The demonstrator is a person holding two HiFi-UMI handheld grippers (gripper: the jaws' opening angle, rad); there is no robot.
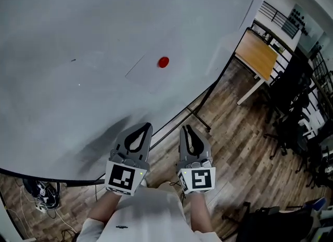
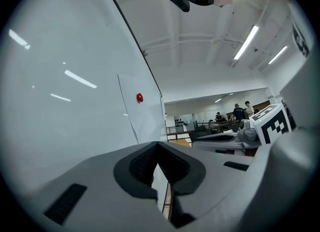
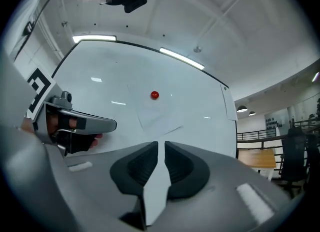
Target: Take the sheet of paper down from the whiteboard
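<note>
Paper (image 1: 154, 73) lies flat under 1 round red magnet (image 1: 163, 62); left claw (image 1: 148, 126) together, right claw (image 1: 186, 128) slightly apart.

The magnet (image 1: 163, 62) is red, the paper (image 1: 155, 75) and whiteboard (image 1: 78, 38) white.

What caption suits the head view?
Grey left gripper and right gripper face a whiteboard where a round red magnet pins a white paper sheet.

Head view downward, gripper views level, whiteboard (image 1: 78, 38) shared
</note>
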